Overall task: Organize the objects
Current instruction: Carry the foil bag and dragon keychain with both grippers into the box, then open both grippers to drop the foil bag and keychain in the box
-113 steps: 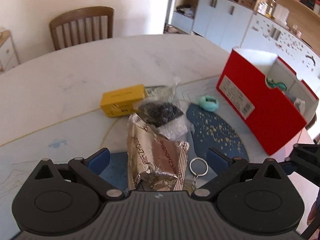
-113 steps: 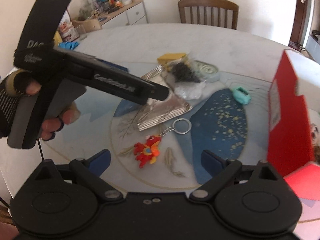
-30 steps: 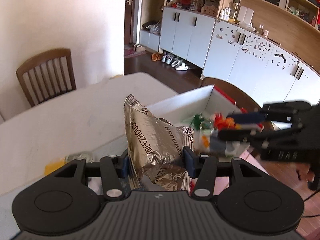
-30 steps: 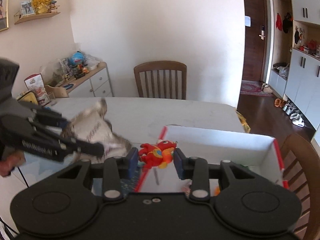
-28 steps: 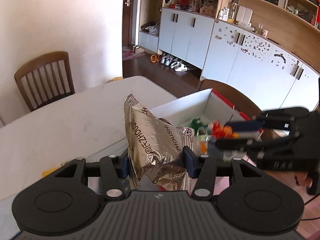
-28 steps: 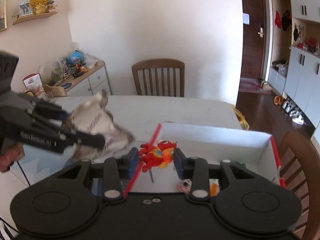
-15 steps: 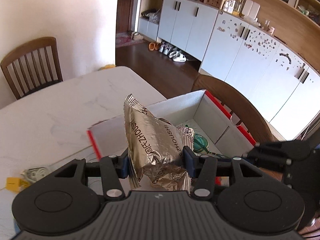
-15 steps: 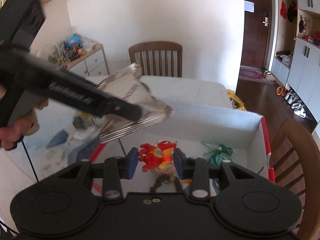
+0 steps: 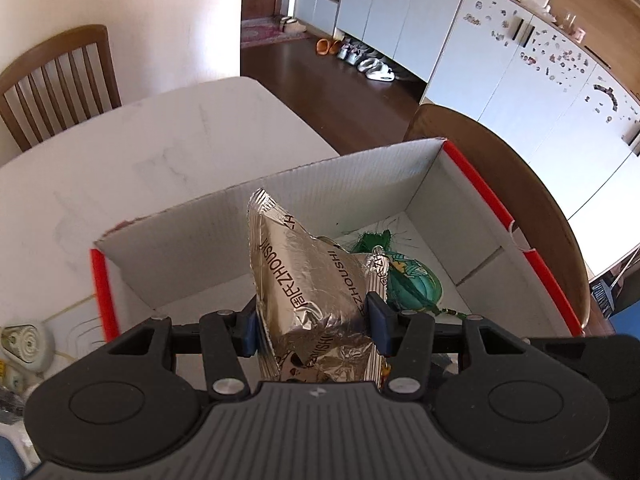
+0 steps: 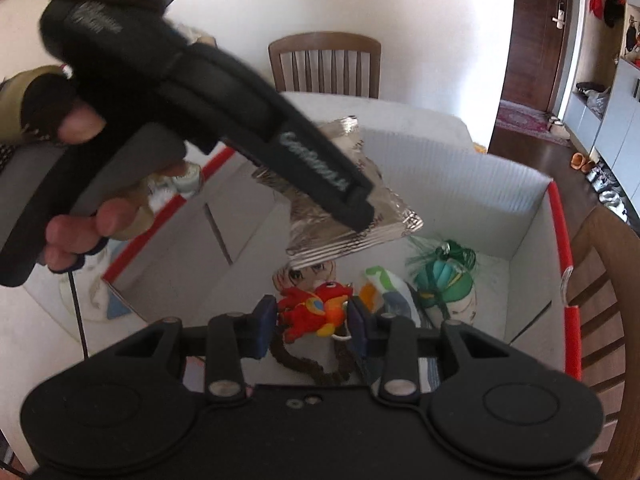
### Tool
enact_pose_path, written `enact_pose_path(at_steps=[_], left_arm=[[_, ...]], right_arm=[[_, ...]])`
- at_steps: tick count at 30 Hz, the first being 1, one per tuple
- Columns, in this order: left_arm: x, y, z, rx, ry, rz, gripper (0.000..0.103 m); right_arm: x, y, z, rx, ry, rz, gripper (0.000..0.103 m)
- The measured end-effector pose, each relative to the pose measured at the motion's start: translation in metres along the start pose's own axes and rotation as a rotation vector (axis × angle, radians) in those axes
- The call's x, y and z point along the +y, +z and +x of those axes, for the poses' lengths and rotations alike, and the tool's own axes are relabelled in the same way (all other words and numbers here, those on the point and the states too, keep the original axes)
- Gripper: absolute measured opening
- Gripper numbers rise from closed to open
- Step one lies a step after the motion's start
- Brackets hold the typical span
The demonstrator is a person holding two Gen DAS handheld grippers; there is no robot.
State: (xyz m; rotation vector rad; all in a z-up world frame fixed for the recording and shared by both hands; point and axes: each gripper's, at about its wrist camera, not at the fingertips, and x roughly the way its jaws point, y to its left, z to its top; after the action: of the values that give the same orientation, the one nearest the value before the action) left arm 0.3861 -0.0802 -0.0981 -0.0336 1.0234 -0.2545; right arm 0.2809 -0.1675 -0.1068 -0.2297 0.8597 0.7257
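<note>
Nearest us, the right tool [image 10: 313, 322] is clamped on a red toy keychain [image 10: 314, 312], blue pads pressed to either side of it. We hold it just above the near part of the red box [image 10: 560, 220], over the open white interior. The left tool [image 9: 313, 320] is clamped on a crinkled foil snack packet [image 9: 304, 280], which stands up between its pads; in the right wrist view that same packet [image 10: 352, 204] hangs over the middle of the box, clear of the floor of it.

Below both loads, things already lie in the box: a dark cord or strap [image 10: 304, 364] under the toy, a card with a cartoon face [image 10: 308, 270], an orange, green and white item [image 10: 380, 284] we cannot identify, and to the right a green tasselled ornament [image 10: 444, 280]. That ornament [image 9: 412, 280] shows just right of the packet in the left wrist view.

Progress, as we judge it: well along. Several items are boxed and two more hang over the opening, not yet released. Left to do: let both go inside the box.

Farther left, outside the box, a pale round item [image 9: 26, 344] sits on the white worktop [image 9: 160, 152], so some sorting likely remains. Beyond stands a wooden chair [image 10: 324, 64].
</note>
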Motion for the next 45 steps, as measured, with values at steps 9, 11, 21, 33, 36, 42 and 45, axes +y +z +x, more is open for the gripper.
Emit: enact_pose_path(at_steps=[9, 11, 21, 33, 36, 42, 45], left_arm=[[0.001, 0.001, 0.036, 0.089, 0.012, -0.033, 0.051], [0.002, 0.001, 0.04, 0.1, 0.022, -0.042, 0.051], [0.0, 0.0, 0.053, 0.132, 0.054, -0.046, 0.052], [-0.006, -0.002, 0.026, 0.057, 0.064, -0.059, 0.065], [-0.007, -0.004, 0.012, 0.03, 0.058, -0.067, 0.065], [-0.009, -0.01, -0.019, -0.029, 0.052, -0.069, 0.065], [-0.008, -0.015, -0.036, -0.058, 0.051, -0.074, 0.065]], right_arm=[[-0.008, -0.001, 0.008, 0.038, 0.021, 0.034, 0.037], [-0.007, -0.001, 0.007, 0.038, 0.019, 0.024, 0.037], [-0.017, -0.001, -0.005, 0.035, 0.037, 0.036, 0.044], [-0.031, -0.002, -0.03, -0.012, 0.049, 0.068, 0.054], [-0.033, -0.001, -0.036, -0.022, 0.041, 0.075, 0.055], [-0.037, 0.004, -0.049, -0.051, 0.037, 0.1, 0.059], [-0.037, 0.007, -0.055, -0.06, 0.04, 0.103, 0.06]])
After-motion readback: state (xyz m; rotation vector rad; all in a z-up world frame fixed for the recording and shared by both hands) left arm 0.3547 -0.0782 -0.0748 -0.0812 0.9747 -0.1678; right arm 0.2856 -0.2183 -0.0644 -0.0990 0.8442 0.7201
